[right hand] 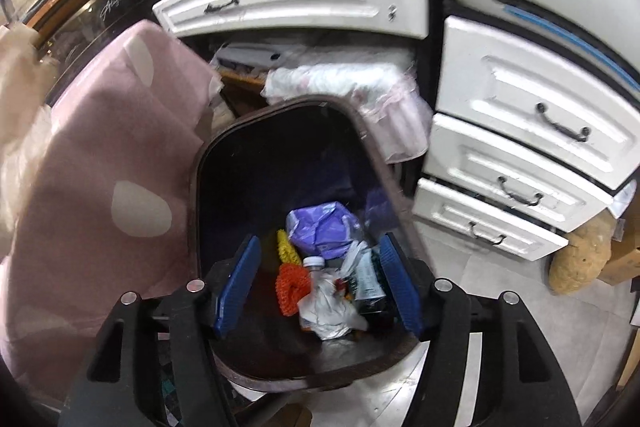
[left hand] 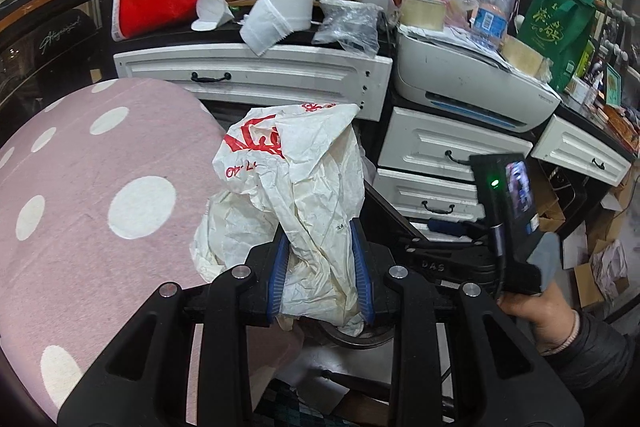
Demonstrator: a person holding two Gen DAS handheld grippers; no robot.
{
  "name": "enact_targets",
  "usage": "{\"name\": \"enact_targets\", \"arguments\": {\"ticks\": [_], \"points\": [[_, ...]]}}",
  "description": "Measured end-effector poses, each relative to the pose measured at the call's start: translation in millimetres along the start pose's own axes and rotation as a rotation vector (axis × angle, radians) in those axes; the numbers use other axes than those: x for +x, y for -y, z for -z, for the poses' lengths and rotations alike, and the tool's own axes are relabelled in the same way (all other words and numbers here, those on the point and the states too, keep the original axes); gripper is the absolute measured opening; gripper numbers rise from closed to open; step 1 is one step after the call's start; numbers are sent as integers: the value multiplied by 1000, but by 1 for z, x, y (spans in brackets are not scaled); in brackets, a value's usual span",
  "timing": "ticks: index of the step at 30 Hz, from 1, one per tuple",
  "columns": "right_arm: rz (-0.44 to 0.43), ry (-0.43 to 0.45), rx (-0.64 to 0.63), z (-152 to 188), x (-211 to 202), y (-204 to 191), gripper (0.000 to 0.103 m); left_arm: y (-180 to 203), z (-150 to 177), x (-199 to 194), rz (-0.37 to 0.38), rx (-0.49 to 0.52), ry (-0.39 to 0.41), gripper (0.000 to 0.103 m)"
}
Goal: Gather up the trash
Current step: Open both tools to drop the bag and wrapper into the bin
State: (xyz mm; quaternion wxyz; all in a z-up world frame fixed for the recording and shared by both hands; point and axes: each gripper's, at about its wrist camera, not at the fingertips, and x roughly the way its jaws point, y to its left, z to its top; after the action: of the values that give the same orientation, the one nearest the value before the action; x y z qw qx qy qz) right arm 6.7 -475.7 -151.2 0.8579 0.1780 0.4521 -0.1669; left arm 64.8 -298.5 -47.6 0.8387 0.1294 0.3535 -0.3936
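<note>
a dark trash bin (right hand: 208, 195) is sitting just beside white drawers (right hand: 520, 131), holding a purple wrapper (right hand: 320, 227) and crumpled white plastic (right hand: 328, 311). the right gripper (right hand: 318, 287) is hanging spread and empty over the bin, while the left gripper (left hand: 322, 267) is pinching a crumpled white plastic bag (left hand: 296, 179) near it.

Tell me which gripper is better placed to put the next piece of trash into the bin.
Left. The left gripper is shut on a crumpled white bag, so it has trash ready to drop. The right gripper is open and empty above the bin, probably done there.
</note>
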Motion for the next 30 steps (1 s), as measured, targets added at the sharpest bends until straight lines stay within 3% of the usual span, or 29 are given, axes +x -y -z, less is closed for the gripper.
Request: {"name": "enact_targets", "arguments": {"ticks": [9, 22, 25, 29, 30], "points": [[39, 99, 49, 2, -43, 21, 69, 14, 8, 44, 37, 21, -97, 30], [89, 157, 67, 5, -69, 34, 71, 39, 7, 93, 112, 29, -189, 30], [94, 161, 74, 7, -72, 37, 73, 44, 8, 105, 127, 28, -211, 40], [100, 164, 84, 9, -76, 40, 74, 48, 9, 113, 128, 32, -210, 79], [102, 166, 85, 10, -77, 41, 75, 49, 10, 113, 126, 34, -204, 83]]}}
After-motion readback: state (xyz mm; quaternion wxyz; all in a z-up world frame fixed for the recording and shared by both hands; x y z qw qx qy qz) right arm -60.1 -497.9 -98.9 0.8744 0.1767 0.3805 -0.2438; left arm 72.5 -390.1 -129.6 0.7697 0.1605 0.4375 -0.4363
